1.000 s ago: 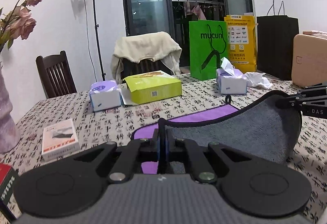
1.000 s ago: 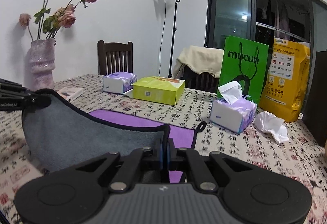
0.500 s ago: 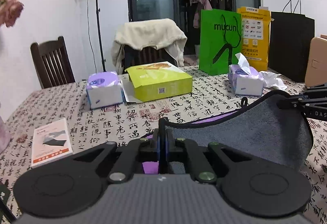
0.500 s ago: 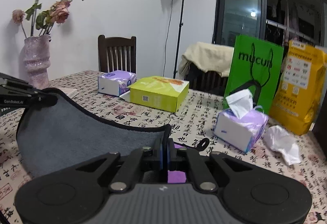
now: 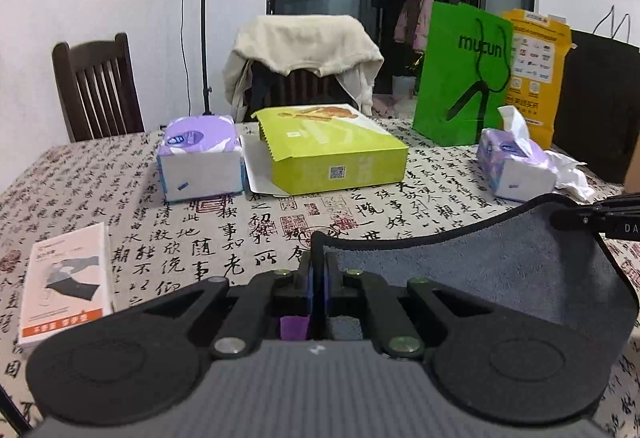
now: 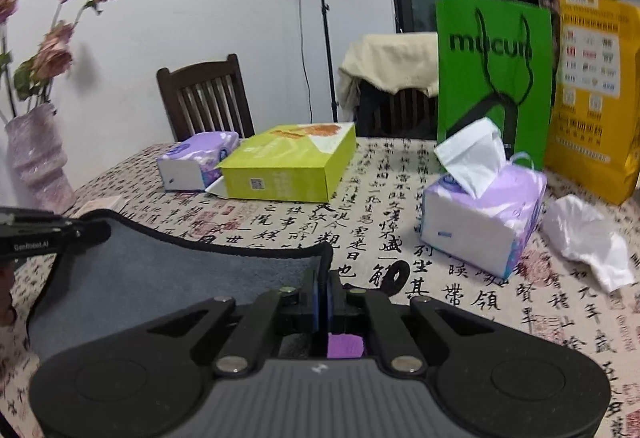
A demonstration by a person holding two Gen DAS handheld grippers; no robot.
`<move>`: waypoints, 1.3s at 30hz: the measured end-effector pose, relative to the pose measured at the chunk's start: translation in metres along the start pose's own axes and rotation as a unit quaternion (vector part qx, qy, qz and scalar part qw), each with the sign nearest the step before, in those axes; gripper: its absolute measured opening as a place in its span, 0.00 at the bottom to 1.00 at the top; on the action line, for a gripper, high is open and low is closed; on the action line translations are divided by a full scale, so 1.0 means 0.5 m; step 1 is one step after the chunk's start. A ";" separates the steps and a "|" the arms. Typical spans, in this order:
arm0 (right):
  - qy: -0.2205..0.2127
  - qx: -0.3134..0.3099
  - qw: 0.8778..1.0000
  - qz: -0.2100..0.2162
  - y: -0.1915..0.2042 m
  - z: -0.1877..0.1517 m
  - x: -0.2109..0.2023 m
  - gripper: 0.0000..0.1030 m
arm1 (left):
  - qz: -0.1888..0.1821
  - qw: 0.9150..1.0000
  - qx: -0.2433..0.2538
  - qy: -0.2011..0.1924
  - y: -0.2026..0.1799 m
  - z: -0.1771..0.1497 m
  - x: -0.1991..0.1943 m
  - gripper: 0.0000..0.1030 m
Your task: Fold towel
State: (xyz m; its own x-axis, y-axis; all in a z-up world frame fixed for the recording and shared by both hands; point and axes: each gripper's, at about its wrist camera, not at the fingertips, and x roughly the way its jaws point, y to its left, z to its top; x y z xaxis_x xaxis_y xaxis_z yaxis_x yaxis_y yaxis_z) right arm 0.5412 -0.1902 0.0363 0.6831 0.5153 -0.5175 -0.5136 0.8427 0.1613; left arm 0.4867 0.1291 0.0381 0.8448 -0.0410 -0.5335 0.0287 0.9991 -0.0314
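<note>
Left tongs (image 5: 319, 258) and right tongs (image 6: 325, 270) pinched tight on grey towel (image 5: 460, 270) edge, green "mucun" bag (image 6: 494, 78) behind

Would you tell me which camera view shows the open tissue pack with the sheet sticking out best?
The right wrist view: the tissue pack sits large and whole, its raised sheet clear. In the left wrist view it is smaller, near the right edge, beyond the towel.

Grey towel (image 5: 472, 270) with black edging and purple underside, cream tablecloth (image 5: 132, 198) patterned with black calligraphy
</note>
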 end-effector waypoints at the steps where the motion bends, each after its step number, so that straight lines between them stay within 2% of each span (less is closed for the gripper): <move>1: 0.003 0.001 1.000 -0.002 -0.003 0.002 0.010 0.04 | -0.002 1.000 0.004 0.005 0.001 0.001 0.012 0.05; 9: 0.040 0.017 0.999 -0.015 -0.031 -0.003 0.082 0.04 | 0.006 0.999 -0.002 0.033 0.017 -0.017 0.079 0.06; 12: 0.062 0.022 0.997 -0.031 -0.038 -0.018 0.108 0.09 | 0.016 0.999 -0.003 0.047 0.026 -0.031 0.099 0.08; 19: 0.052 0.011 0.998 -0.032 -0.038 -0.027 0.113 0.10 | 0.016 0.999 0.003 0.041 0.026 -0.036 0.099 0.09; 22: 0.053 0.004 0.998 -0.036 -0.034 -0.026 0.113 0.12 | 0.027 0.999 0.006 0.042 0.024 -0.034 0.096 0.17; 25: 0.053 -0.004 0.997 -0.049 -0.028 -0.022 0.102 0.19 | 0.035 0.999 0.010 0.037 0.020 -0.031 0.074 0.20; 30: 0.039 -0.011 0.998 -0.050 -0.020 -0.013 0.051 0.20 | 0.030 0.999 0.018 0.019 0.003 -0.030 0.009 0.22; 39: 0.016 -0.031 0.998 -0.045 0.020 -0.011 -0.063 0.30 | 0.031 0.999 0.020 -0.007 -0.017 -0.037 -0.108 0.28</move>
State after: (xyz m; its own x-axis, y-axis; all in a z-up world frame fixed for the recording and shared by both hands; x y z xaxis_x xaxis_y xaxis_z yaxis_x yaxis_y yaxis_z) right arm 0.5115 -0.1987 0.0496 0.7114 0.4311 -0.5550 -0.4827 0.8737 0.0599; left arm 0.4310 0.1225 0.0516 0.8527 0.0211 -0.5220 -0.0027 0.9993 0.0360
